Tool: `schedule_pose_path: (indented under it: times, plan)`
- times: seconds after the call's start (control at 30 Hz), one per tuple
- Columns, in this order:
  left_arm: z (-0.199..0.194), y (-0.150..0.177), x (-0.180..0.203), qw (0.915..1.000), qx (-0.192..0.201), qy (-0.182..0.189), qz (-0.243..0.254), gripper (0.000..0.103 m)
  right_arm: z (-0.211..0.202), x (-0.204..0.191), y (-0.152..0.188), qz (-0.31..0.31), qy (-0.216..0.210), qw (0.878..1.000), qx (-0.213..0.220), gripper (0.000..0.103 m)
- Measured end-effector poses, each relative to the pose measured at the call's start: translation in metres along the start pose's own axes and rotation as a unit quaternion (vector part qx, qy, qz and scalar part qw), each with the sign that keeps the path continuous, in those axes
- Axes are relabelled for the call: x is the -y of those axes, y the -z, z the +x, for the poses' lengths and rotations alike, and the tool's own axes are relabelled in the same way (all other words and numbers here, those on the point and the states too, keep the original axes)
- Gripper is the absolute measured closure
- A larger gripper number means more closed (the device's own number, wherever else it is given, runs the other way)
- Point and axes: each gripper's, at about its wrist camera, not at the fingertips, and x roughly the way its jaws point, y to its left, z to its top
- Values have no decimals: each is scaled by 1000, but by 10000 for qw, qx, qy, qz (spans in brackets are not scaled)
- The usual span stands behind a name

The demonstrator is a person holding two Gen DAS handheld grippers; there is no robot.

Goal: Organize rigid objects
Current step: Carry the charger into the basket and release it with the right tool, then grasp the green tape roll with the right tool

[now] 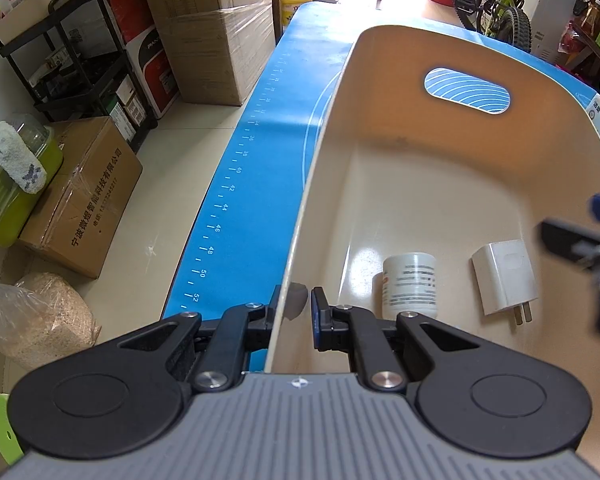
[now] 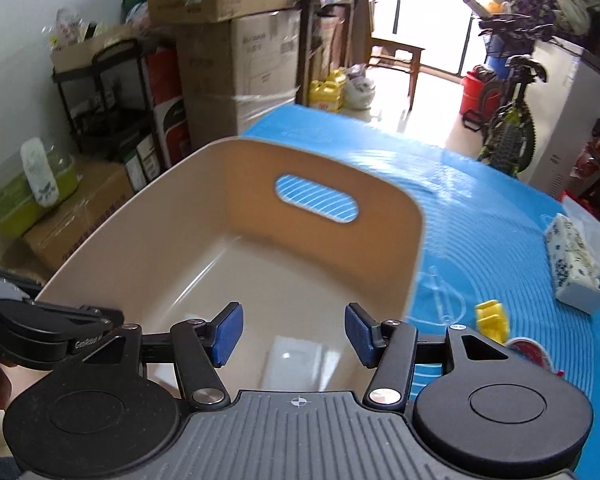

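Beige bin (image 2: 380, 216) on blue measuring mat (image 2: 500, 208), cardboard boxes (image 2: 236, 84) beyond.

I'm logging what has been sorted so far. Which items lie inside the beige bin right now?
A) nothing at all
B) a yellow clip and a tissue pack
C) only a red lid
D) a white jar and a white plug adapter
D: the left wrist view shows the white jar and white plug adapter lying on the floor of the beige bin.
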Motion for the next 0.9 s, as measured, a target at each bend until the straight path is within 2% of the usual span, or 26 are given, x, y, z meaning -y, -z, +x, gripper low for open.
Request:
schedule_pose_path:
  times: [0.1,0.43,0.67,0.9]
  plan:
    - [0,0,0,10000,4,5,-3,89,-15,20,0,216,-51,9996,174,35]
    - [0,0,0,10000,-1,-2,1,89,-48,75,5,593,480,9958,509,31]
    - [0,0,0,10000,-1,0,3,89,-39,106,28,869,787,9926,318,31]
    - [0,0,0,10000,-1,-6,3,89,-15,124,54,1100,773,9909,-19,31]
